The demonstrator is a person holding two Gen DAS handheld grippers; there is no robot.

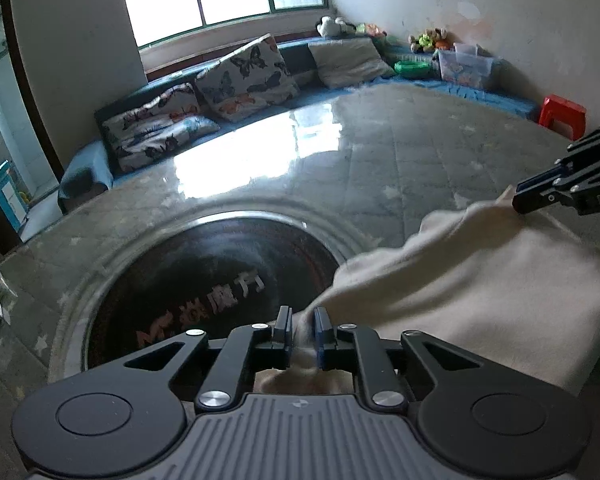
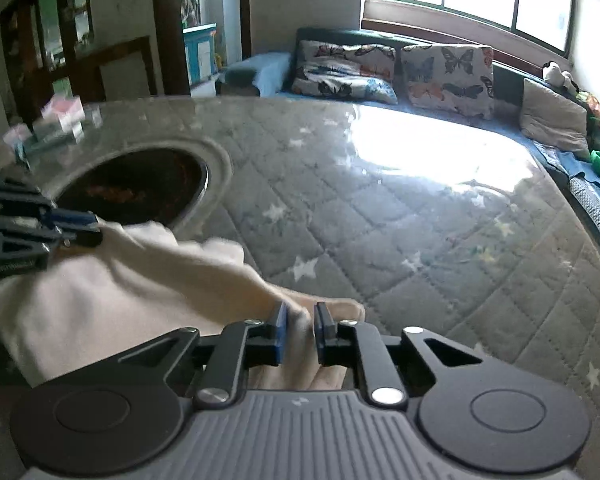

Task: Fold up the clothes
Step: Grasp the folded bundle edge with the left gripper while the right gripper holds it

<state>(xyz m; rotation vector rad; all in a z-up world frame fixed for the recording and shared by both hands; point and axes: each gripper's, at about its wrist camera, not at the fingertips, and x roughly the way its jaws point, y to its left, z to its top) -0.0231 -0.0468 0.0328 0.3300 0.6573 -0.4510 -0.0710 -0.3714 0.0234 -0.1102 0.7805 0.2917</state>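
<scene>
**Soft cream garment, pinched at two corners**

While it lies on the quilted, star-printed table cover [image 2: 380,240], just beside the dark round inset [image 1: 204,280], the cream garment [image 1: 460,280] looks light, limp and thick-knit (fleece or sweater cloth, I would guess). It should drape and sag wherever unsupported, so edges and corners are the places to take hold. The left gripper [image 1: 303,330] has its jaws nearly together, clamped on a bunched fold of cloth. The right gripper [image 2: 301,330] pinches another bunch of the same garment. Pinches this thin may slip on plush cloth; a deeper bite would hold better.
</scene>
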